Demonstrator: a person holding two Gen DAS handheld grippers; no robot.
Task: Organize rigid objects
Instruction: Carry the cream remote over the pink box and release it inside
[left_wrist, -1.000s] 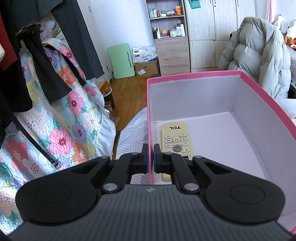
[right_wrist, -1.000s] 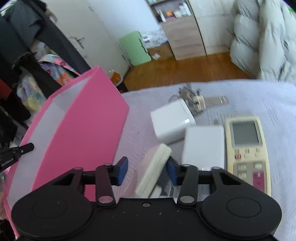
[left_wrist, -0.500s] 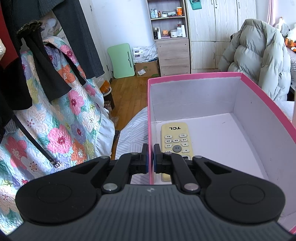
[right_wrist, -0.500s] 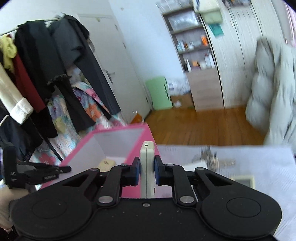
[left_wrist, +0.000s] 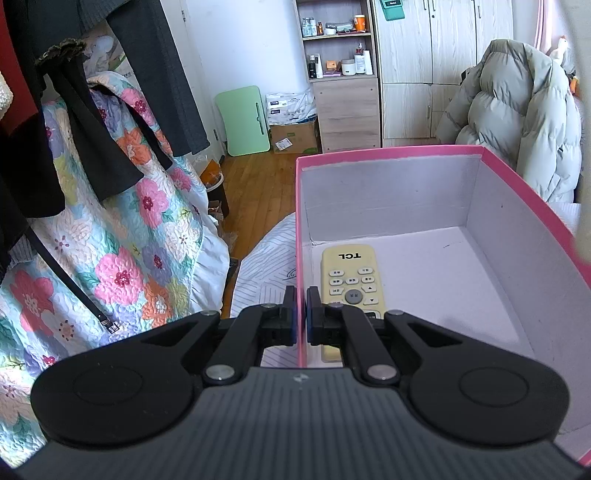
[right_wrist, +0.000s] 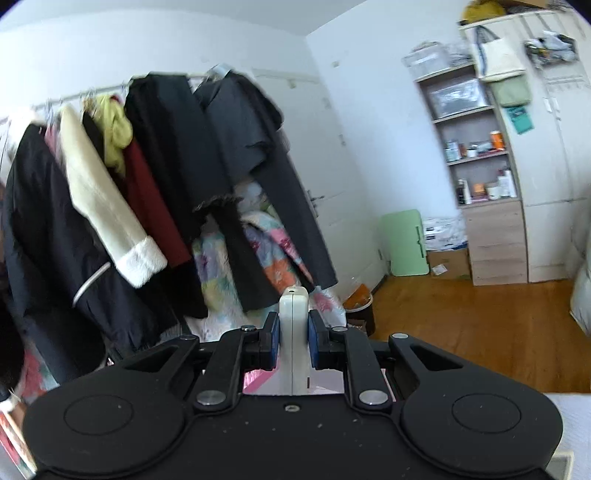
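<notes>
Left tongs (left_wrist: 300, 314) pinching the near wall of the pink box (left_wrist: 517, 192), steadying it; light card, likely to flex. Inside, just right of those tongs, a remote (left_wrist: 349, 275) lying flat. Right tongs (right_wrist: 293, 341) clamping a slim white case (right_wrist: 293, 306) upright by its flat faces: seemingly light, stiff, smooth plastic, possibly slippery.

A TCL remote (left_wrist: 349, 280) was laid in the box (left_wrist: 517, 221), by its left wall; clothes (left_wrist: 110, 92) were hung to the left.
</notes>
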